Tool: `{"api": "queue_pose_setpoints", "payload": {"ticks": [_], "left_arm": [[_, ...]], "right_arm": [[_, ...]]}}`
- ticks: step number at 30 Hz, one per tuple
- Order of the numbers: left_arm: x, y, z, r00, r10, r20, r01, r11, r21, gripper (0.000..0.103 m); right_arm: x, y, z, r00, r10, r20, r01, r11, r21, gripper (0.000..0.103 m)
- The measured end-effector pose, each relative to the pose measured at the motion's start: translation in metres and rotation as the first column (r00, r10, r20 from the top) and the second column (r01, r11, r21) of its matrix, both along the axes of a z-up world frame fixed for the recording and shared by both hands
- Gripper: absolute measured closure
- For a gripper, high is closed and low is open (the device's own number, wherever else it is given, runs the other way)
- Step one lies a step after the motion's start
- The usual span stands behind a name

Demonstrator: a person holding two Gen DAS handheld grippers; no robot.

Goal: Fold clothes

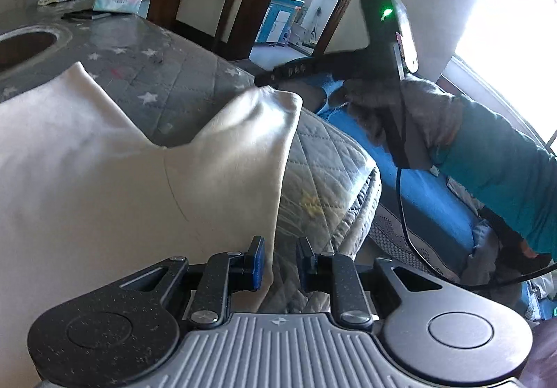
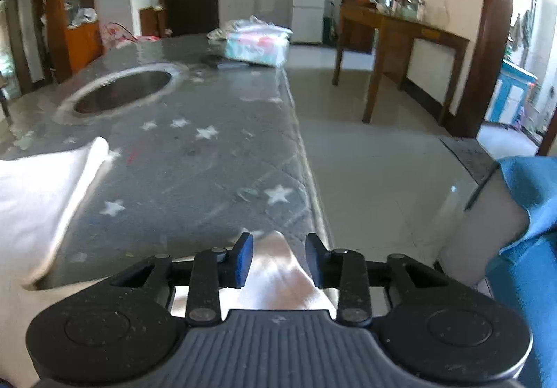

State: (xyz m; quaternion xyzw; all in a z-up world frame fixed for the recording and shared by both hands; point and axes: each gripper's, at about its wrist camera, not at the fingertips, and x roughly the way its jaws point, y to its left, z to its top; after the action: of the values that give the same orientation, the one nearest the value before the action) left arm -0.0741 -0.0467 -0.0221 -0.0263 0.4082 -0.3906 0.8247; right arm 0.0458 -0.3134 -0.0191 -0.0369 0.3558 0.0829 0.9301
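Note:
A cream-white garment (image 1: 104,158) lies on the grey star-print quilt (image 1: 167,81) that covers the table. In the left wrist view my left gripper (image 1: 278,261) is open at the garment's near right edge, with cloth beside its left pad. The right gripper (image 1: 264,81) shows there too, at the garment's raised far corner; its jaws are hidden. In the right wrist view my right gripper (image 2: 278,257) is open, with a peak of the white garment (image 2: 278,269) between its blue pads, not pinched. More of the garment (image 2: 38,193) lies at the left.
A round hole (image 2: 122,93) is in the table top. A tissue pack (image 2: 257,46) and a dark phone (image 2: 216,61) lie at the far end. The table's right edge (image 2: 306,158) drops to a tiled floor. A wooden side table (image 2: 400,50) stands at the right.

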Motion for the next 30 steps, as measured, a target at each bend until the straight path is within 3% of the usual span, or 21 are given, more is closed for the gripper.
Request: {"api": "queue_pose_setpoints", "payload": {"ticks": [7,12,15,21,24,27,30], "left_arm": [[-0.003,0.023,0.011,0.997,0.071,0.009,-0.071,0.995,-0.065,0.076],[-0.006,0.068,0.022,0.974,0.225,0.043,-0.221,0.972,-0.074,0.072],[-0.005,0.105,0.025,0.936,0.347,0.053,-0.343,0.937,-0.064,0.071],[0.001,0.169,0.023,0.801,0.594,0.070,-0.592,0.805,-0.049,0.071],[0.001,0.182,0.014,0.770,0.633,0.073,-0.634,0.773,-0.016,0.071],[-0.002,0.187,0.002,0.779,0.627,0.020,-0.627,0.779,0.001,0.071],[-0.008,0.185,0.003,0.796,0.603,0.045,-0.605,0.796,0.017,0.071]], "right_arm": [[-0.021,0.029,0.005,0.987,0.163,0.009,-0.163,0.986,0.022,0.059],[-0.015,0.029,-0.007,0.991,0.128,-0.044,-0.127,0.992,0.011,0.057],[-0.015,0.029,-0.006,0.991,0.128,-0.044,-0.127,0.992,0.014,0.057],[-0.018,0.038,-0.001,0.988,0.153,-0.028,-0.153,0.988,0.013,0.054],[-0.016,0.041,-0.004,0.987,0.158,-0.038,-0.157,0.987,0.015,0.054],[-0.016,0.042,-0.007,0.986,0.163,-0.046,-0.163,0.987,0.015,0.054],[-0.016,0.043,-0.007,0.985,0.163,-0.048,-0.163,0.987,0.011,0.052]]}}
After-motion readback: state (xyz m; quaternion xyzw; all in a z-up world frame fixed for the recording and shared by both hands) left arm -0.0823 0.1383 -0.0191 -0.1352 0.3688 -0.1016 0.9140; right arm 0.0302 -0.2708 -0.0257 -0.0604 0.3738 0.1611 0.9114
